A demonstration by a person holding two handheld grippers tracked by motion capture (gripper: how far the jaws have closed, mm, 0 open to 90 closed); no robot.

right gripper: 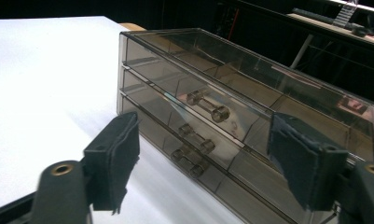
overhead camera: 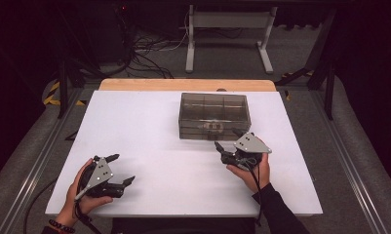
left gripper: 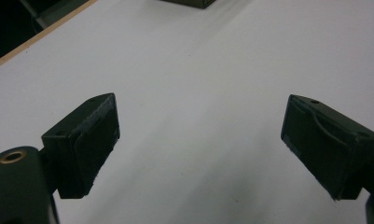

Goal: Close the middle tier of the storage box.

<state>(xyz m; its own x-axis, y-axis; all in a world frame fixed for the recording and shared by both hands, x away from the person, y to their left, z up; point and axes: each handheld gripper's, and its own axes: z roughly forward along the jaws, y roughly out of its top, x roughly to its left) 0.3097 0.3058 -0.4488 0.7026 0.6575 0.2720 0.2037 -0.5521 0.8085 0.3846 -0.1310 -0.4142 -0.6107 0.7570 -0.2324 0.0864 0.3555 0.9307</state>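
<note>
Smoke-tinted clear plastic formed the drawer box (overhead camera: 214, 116), a low rectangular chest that stood on the white tabletop (overhead camera: 154, 146) toward its far right part, its front facing the person. The high view showed thin partitions through its lid, which divided the inside into compartments. In the right gripper view the box (right gripper: 250, 107) had three shallow drawers stacked one above another, each glossy front carrying a small dumbbell-shaped clear handle (right gripper: 208, 106), and all three fronts sat flush with the frame.

The right gripper (overhead camera: 234, 140) rested on the table just in front of the box, near its right front corner, in a hand with a dark sleeve. Its jaws stood wide apart with nothing between them and did not touch the drawers. The matte black fingers (right gripper: 112, 161) were blocky, faced with soft, slightly frayed pads.

The left gripper (overhead camera: 122, 169) lay near the left front edge of the tabletop, well apart from the box, with a grey three-cornered plate on top. Its jaws were also spread wide over bare, smooth white surface and gripped nothing; its fingers (left gripper: 89, 142) looked flat-faced and dull black. A strip of pale wood (overhead camera: 183, 85) edged the far side of the tabletop.
</note>
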